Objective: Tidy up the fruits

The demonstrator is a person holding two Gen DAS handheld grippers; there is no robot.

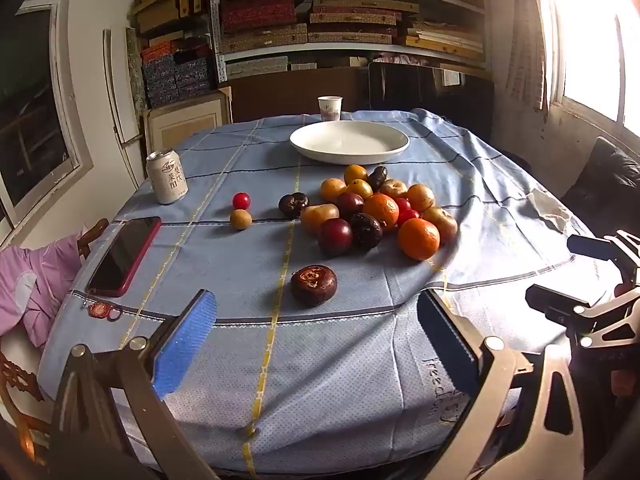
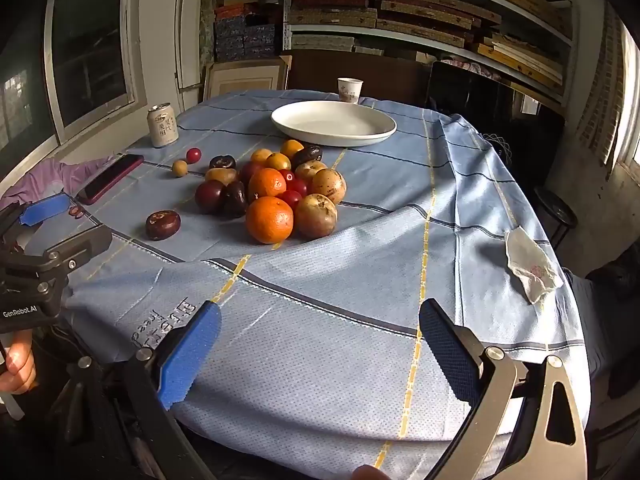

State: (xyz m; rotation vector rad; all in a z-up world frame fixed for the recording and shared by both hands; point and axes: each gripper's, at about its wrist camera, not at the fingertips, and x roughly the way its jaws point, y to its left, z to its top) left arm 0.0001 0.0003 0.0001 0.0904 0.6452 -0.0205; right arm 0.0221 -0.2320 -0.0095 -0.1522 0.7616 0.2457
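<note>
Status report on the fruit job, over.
Left claw and right claw open, empty. Fruit pile on cloth, white plate bare. Nothing blocking the path.

open tongs [image 2: 320,344], fruit pile [image 2: 276,192], white plate [image 2: 376,130]

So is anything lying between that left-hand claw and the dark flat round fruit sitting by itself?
Nothing visible. The open left gripper faces the lone dark brown flattened fruit across bare blue chequered tablecloth; the fruit pile lies beyond it.
</note>
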